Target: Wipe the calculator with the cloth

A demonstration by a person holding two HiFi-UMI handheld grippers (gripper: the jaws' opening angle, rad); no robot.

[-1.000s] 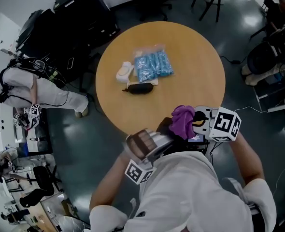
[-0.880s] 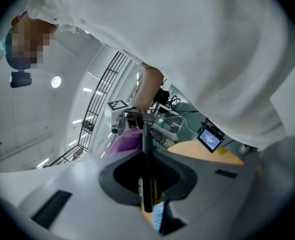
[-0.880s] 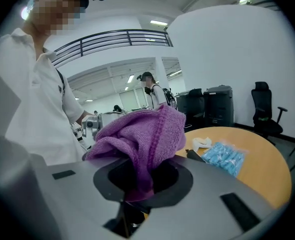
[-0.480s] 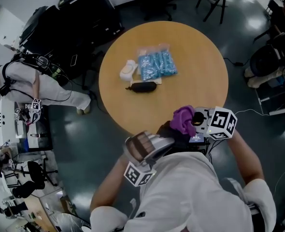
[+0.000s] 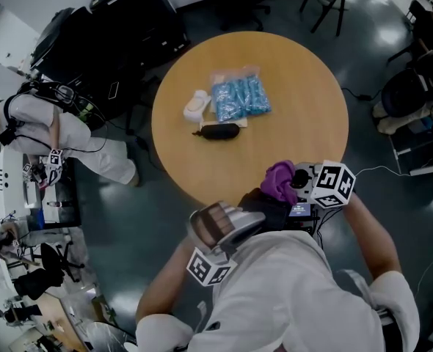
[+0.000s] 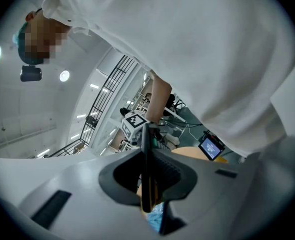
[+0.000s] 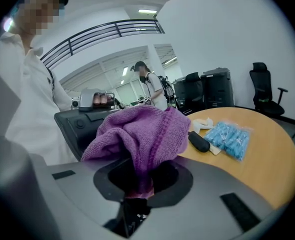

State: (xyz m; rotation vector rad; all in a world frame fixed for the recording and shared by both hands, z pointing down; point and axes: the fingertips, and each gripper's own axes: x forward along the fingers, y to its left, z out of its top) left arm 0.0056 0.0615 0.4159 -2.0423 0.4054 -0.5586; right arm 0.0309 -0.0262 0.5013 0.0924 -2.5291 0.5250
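We see the round wooden worktop (image 5: 304,86) filling the middle of the head view, w/ our white-shirted torso just off its near edge. Both arms are bent at the elbow & reach fwd toward that edge. The right forearm (image 5: 374,237) runs up from off the worktop to the right tongs (image 5: 293,184), which sit over the near rim. The left forearm (image 5: 165,284) comes up to the left tongs (image 5: 235,222), which are just short of the rim, off the worktop. The left tongs (image 6: 146,184) are tipped upward, away from the worktop, so their view takes in our shirt & the ceiling. The right tongs (image 7: 137,186) look roughly level across the worktop.

A blue packet (image 5: 240,97) lies mid-worktop. The calculator (image 5: 269,205) is a dark slab at the worktop's near rim, btwn the two tongs. The left tongs are clamped tight on it, and in the left gripper view the calculator (image 6: 146,149) shows edge-on as a thin strip btwn the jaws. The purple cloth (image 5: 279,180) is over the same near rim, right by the calculator; we can't tell if they touch. The right tongs are closed on a fold of the cloth (image 7: 137,129), w/ the rest bunched up above the jaws.

A black pouch (image 5: 218,131) lies on the worktop just rim-side of the packet. A small white item (image 5: 196,106) lies beside the packet, toward the worktop's left.
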